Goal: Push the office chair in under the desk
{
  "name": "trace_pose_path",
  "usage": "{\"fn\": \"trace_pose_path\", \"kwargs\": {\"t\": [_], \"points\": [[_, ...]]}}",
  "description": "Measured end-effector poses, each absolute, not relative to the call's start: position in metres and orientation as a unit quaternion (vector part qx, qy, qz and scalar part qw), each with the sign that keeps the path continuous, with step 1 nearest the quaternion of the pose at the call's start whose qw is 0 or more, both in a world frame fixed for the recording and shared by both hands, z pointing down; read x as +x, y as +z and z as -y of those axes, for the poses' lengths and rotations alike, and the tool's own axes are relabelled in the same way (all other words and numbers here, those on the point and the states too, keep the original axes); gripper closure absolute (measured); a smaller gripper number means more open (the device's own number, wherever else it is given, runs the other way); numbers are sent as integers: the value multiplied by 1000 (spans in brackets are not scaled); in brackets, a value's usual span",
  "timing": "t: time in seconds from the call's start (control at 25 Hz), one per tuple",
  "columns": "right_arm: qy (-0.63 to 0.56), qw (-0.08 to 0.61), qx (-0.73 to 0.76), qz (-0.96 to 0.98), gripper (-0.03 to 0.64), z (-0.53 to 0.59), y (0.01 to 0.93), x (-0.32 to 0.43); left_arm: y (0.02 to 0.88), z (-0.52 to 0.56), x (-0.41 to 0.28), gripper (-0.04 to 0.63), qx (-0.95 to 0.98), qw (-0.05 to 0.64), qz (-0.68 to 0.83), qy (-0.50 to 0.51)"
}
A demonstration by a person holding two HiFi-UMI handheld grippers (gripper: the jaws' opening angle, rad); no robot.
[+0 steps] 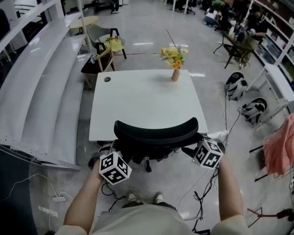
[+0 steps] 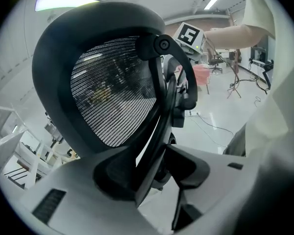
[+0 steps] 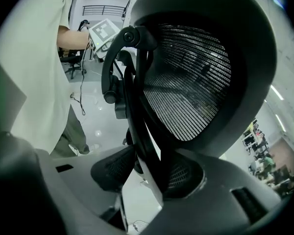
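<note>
The black office chair [image 1: 157, 131] stands at the near edge of the white desk [image 1: 142, 106], and its curved back overlaps that edge in the head view. The seat is hidden. My left gripper [image 1: 112, 156] is at the back's left end and my right gripper [image 1: 202, 148] at its right end. In the left gripper view the mesh back [image 2: 112, 92] fills the frame. Its side frame runs down between the jaws of the left gripper [image 2: 152, 173], with floor showing beside one pad. The right gripper [image 3: 149, 173] likewise straddles the back's other edge [image 3: 186, 82], also with a gap. Both are open.
A vase of yellow flowers [image 1: 175, 62] stands at the desk's far edge, and there is a small dark disc [image 1: 107, 79] at its left. White shelving [image 1: 34, 92] runs along the left. Cables [image 1: 201, 195] lie on the floor by my feet. Bags [image 1: 235, 84] and a pink cloth [image 1: 281, 143] are on the right.
</note>
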State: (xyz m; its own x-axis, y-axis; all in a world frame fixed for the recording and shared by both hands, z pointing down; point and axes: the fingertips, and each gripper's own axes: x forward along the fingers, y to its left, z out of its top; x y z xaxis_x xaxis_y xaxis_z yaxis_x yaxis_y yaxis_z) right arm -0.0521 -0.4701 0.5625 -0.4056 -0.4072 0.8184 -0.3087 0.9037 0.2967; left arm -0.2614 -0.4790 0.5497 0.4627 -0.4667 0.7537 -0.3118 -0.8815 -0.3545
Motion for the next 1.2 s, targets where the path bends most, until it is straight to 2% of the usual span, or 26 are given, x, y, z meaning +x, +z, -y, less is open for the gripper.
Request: {"fn": "trace_pose_path", "kwargs": {"t": [0.36, 0.72, 0.84, 1.2], "points": [[-53, 490, 216, 843, 445, 466, 559, -55, 548, 475, -265, 397, -852, 83, -232, -462], [-45, 496, 268, 825, 426, 464, 553, -56, 538, 469, -268, 397, -834, 127, -276, -460], [-26, 455, 289, 842, 473, 456, 533, -62, 521, 462, -267, 406, -844, 123, -291, -434], [7, 274, 368, 888, 533, 431, 437, -88, 429, 445, -261, 454, -883, 113, -346, -296]]}}
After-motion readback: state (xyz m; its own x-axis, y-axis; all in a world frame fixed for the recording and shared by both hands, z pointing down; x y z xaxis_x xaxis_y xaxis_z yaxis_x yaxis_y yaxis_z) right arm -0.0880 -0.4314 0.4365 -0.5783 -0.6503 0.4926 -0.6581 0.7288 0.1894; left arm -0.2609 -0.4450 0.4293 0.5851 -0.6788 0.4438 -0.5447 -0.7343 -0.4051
